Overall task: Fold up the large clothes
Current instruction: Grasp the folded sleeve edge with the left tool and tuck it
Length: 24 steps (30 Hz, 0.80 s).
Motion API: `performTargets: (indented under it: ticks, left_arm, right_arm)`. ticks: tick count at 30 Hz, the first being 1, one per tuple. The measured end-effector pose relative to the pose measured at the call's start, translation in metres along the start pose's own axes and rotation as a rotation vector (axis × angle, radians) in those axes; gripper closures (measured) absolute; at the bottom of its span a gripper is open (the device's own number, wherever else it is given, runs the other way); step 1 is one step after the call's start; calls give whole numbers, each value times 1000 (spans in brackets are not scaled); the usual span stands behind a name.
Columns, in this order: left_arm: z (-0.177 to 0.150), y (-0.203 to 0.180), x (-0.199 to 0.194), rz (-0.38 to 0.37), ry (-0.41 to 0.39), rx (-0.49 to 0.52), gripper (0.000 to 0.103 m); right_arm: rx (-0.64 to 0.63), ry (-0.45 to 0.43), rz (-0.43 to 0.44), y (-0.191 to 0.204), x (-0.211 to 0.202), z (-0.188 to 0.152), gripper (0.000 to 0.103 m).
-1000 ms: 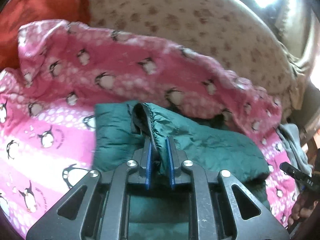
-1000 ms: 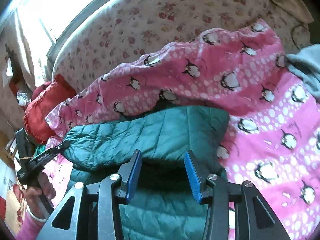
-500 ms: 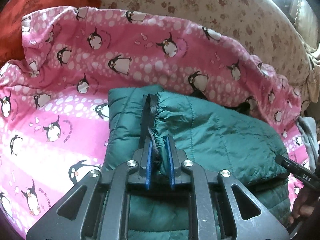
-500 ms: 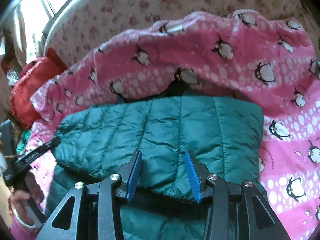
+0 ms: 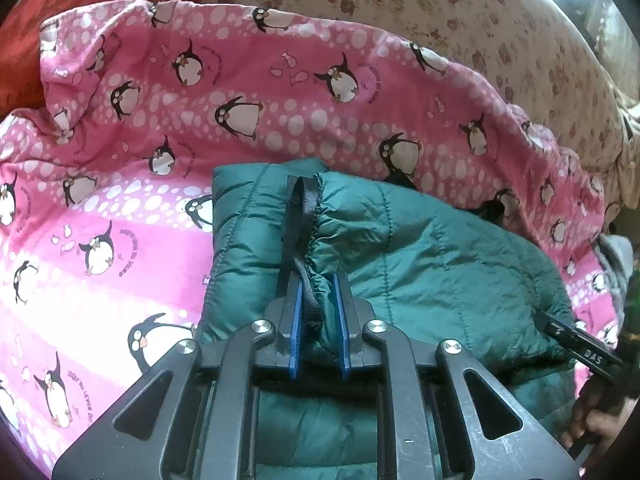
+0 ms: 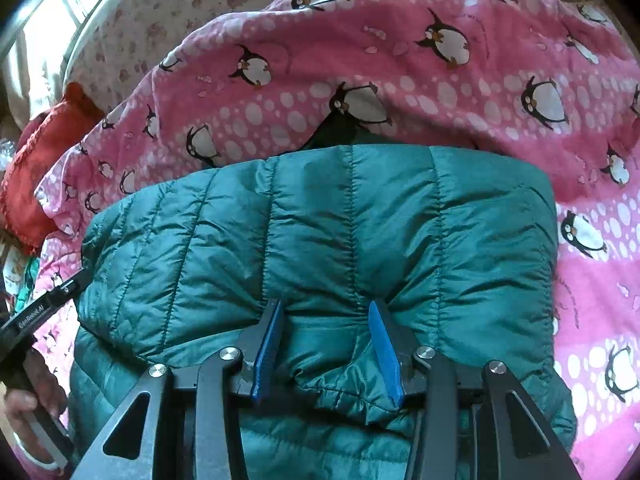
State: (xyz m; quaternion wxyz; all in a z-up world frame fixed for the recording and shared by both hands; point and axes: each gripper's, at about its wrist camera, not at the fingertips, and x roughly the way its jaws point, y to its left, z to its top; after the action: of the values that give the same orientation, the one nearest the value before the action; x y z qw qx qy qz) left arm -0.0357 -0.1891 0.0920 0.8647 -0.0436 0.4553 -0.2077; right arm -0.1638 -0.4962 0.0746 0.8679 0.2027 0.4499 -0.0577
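Note:
A dark green quilted jacket lies folded over on a pink penguin blanket. My left gripper is shut on the jacket's black-trimmed edge at its left end. In the right wrist view the jacket fills the middle. My right gripper has its blue fingers spread wide around a bunched fold of the jacket's near edge, pressing into it. The right gripper also shows at the jacket's far right in the left wrist view, and the left gripper at the left in the right wrist view.
The blanket covers a bed with a floral sheet behind it. A red cushion sits at the back left. A grey cloth lies at the right edge. A window is bright behind.
Both grippers have carried the jacket's folded edge forward and down, so the top layer now lies flatter over the lower part. The right gripper's fingers stayed spread wide.

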Motion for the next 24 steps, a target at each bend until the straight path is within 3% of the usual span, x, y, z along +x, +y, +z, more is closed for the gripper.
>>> performTargets:
  ticks: [2,6,11,15,19,24]
  left_arm:
    - [6,4,-8,-8,-13,-19,82]
    - [10,9,-28,-28,-91,-60,42]
    - [8,0,-32,-50,-94,-33,40]
    - [0,-10,-17,-7,-60,19,40]
    - [-8,-12,10,40,-9,51,40]
    - [-11,-19,21,56,-47,105,34]
  right_arm:
    - [-20,-68,-27,4,-20,3,61]
    - [-19,-153,-51,1,-50,14,61]
    - [7,-135,-69,-5,-43,30,61]
    - [26,-84,-72,-9,-19,33,61]
    - [21,-38,-132,-16,6,33,61]
    - [67,-37,-167,-35,27,38,61]
